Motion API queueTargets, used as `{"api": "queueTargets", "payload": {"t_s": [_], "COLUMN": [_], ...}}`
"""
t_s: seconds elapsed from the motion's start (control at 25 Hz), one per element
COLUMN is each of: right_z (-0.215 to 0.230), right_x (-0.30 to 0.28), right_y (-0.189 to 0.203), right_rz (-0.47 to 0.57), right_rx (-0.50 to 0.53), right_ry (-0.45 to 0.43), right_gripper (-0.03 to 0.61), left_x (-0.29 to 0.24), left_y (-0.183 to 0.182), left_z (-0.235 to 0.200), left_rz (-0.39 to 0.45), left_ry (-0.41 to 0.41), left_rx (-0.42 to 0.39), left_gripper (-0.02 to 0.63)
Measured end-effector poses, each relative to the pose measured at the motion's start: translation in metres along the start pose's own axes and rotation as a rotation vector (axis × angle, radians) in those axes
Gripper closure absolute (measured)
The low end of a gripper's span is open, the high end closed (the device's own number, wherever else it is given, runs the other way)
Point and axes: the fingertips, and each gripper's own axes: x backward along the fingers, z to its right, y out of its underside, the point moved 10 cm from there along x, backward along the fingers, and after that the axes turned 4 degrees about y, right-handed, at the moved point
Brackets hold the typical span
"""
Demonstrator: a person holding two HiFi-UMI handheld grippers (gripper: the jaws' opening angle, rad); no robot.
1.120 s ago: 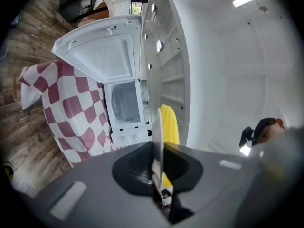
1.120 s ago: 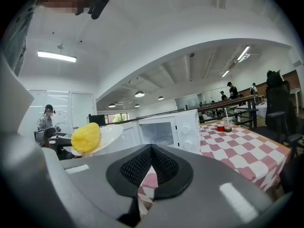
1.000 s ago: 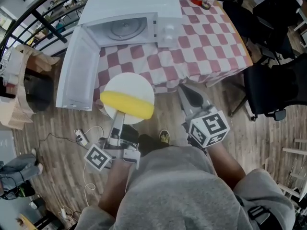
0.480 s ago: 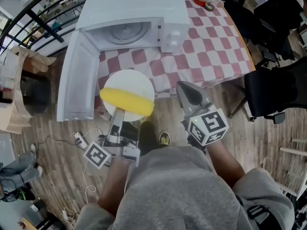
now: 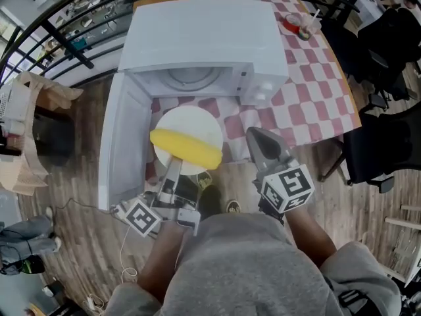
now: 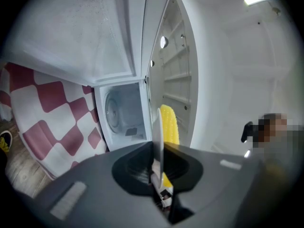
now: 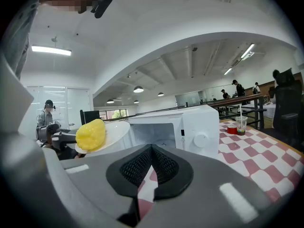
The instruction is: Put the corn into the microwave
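Left tool (image 5: 173, 164) is pinched on the near rim of a white plate (image 5: 191, 120), its jaws pressing the rim from both sides and holding the plate out level. The corn (image 5: 186, 147), a yellow cob, lies crosswise on the near half of the plate, just beyond the tool's tips. The plate hangs at the edge of the bench (image 5: 316, 84), directly in front of the open cavity of the microwave (image 5: 204, 38). The microwave's door (image 5: 122, 143) stands swung out to the left.

Right tool (image 5: 258, 137) sits to the right of the plate, apart from it, its jaws pressed together with nothing between them.

A second ago the plate was farther back, with a broad strip of checked cloth showing between its far rim and the cavity. Both tools have since moved forward, and now only a narrow strip remains.
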Motion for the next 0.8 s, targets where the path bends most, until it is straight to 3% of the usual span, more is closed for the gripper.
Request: {"api": "queueTargets", "payload": {"t_s": [0.8], "right_z": [-0.015], "right_x": [-0.08], "right_y": [-0.019], "right_rz": [-0.02], "right_rx": [0.005], "right_ry": [0.045], "right_gripper": [0.578], "left_x": [-0.042], "left_y": [-0.065], "left_z": [-0.04], "left_rz": [-0.036], "left_ry": [-0.006], "left_rx": [0.081], "left_gripper": [0.583]}}
